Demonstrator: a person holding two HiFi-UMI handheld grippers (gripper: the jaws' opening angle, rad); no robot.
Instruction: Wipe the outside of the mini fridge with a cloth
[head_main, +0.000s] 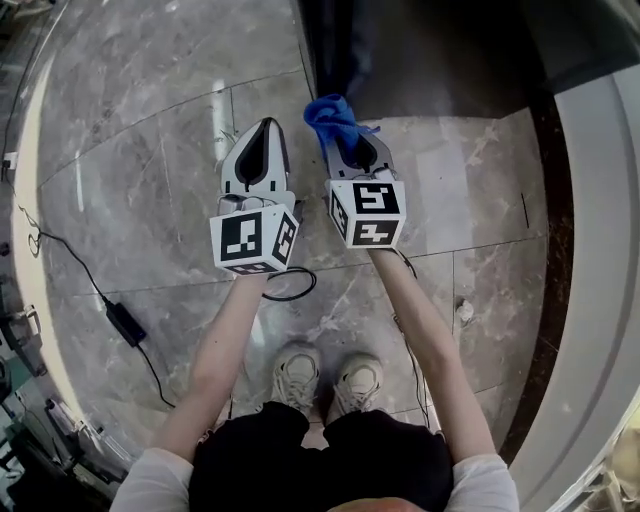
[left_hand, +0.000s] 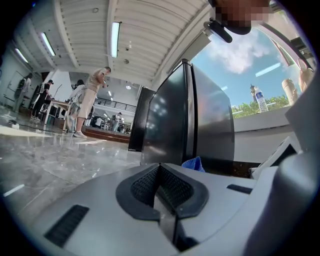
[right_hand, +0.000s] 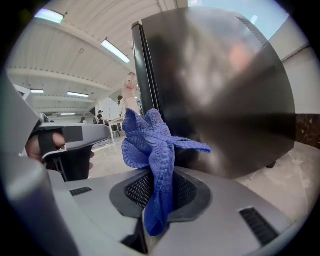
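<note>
The dark, glossy mini fridge (head_main: 420, 50) stands on the marble floor ahead of me; it fills the right gripper view (right_hand: 220, 90) and rises in the middle of the left gripper view (left_hand: 187, 120). My right gripper (head_main: 345, 130) is shut on a blue cloth (head_main: 332, 115), which bunches up out of its jaws (right_hand: 150, 145) close to the fridge's side. To its left my left gripper (head_main: 262, 135) is shut with nothing between its jaws (left_hand: 160, 185). The cloth's tip (left_hand: 194, 164) shows past it.
A black power adapter (head_main: 125, 322) and its cable lie on the floor at the left. A grey ledge (head_main: 590, 250) runs down the right side. People (left_hand: 90, 102) stand at tables far across the hall. My shoes (head_main: 330, 380) are just behind the grippers.
</note>
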